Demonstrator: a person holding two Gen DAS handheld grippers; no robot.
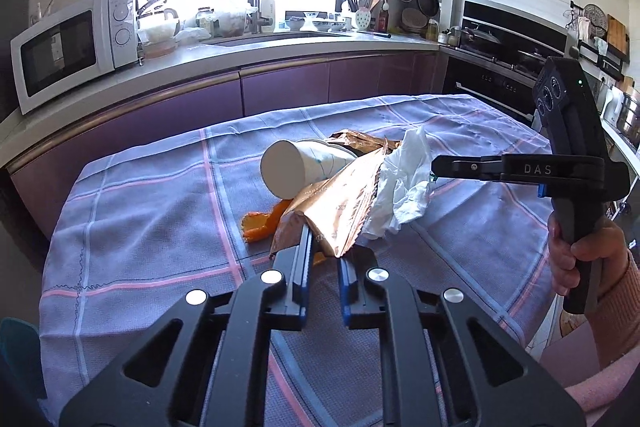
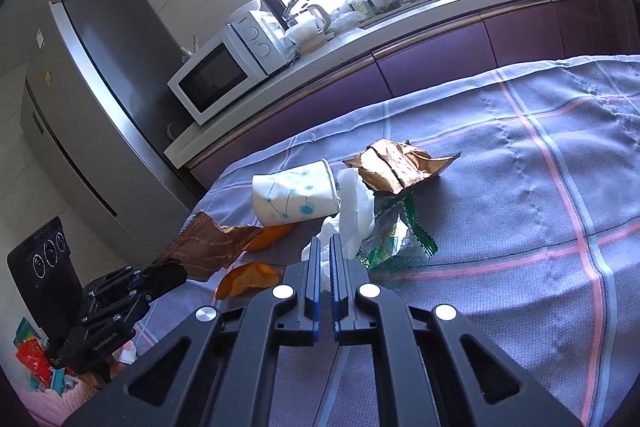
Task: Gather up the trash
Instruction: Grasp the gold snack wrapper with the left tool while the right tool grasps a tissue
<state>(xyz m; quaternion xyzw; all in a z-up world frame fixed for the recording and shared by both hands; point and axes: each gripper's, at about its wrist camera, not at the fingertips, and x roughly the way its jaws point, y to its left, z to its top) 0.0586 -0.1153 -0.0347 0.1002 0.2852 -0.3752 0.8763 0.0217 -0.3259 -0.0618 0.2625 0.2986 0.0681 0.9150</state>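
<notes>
Left wrist view: your left gripper (image 1: 325,245) pinched the copper wrapper (image 1: 336,205) lying on the checked tablecloth (image 1: 160,227) beside the paper cup (image 1: 298,167); your right gripper (image 2: 325,249) clamped the white tissue (image 2: 354,215).

Left wrist view faces counter, right wrist view faces fridge, both close over the paper cup (image 1: 296,167)

paper cup (image 2: 296,197) on its side among brown wrappers (image 2: 400,169), white tissue (image 2: 354,211), orange peel (image 2: 248,277), green wrapper (image 2: 400,239).
</notes>
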